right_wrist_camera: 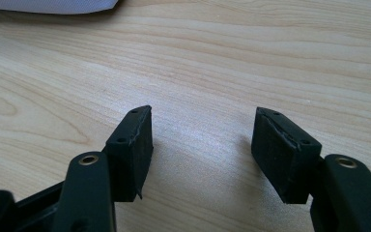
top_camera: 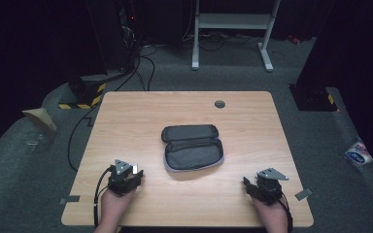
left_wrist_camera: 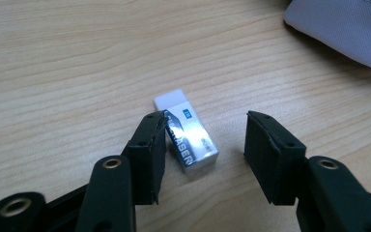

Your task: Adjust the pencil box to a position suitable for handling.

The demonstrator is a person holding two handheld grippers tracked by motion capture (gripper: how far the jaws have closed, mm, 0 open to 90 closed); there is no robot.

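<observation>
Black jaws of the left gripper (left_wrist_camera: 203,145) are standing apart in the left gripper view, straddling a white eraser (left_wrist_camera: 187,133) in its blue-and-silver sleeve. Eraser is lying flat on the wooden table (top_camera: 141,114); one jaw is right beside or touching its long edge, the other is well clear, so nothing is being clamped.

Right gripper (right_wrist_camera: 200,145) is likewise sitting with jaws apart over bare wood, holding nothing; a pale edge of the pouch is showing at the top of its view.

From the high view: grey pencil case (top_camera: 192,147) is lying unzipped and folded open at the table's centre, and it looks empty as far as I can tell. Both grippers are resting near the front edge, left (top_camera: 125,175) and right (top_camera: 266,184), each well apart from the case.

Progress judgement: case already open, eraser not yet lifted. Remaining, as I read it: close on the eraser, carry it to the case, drop it in, possibly zip shut.
</observation>
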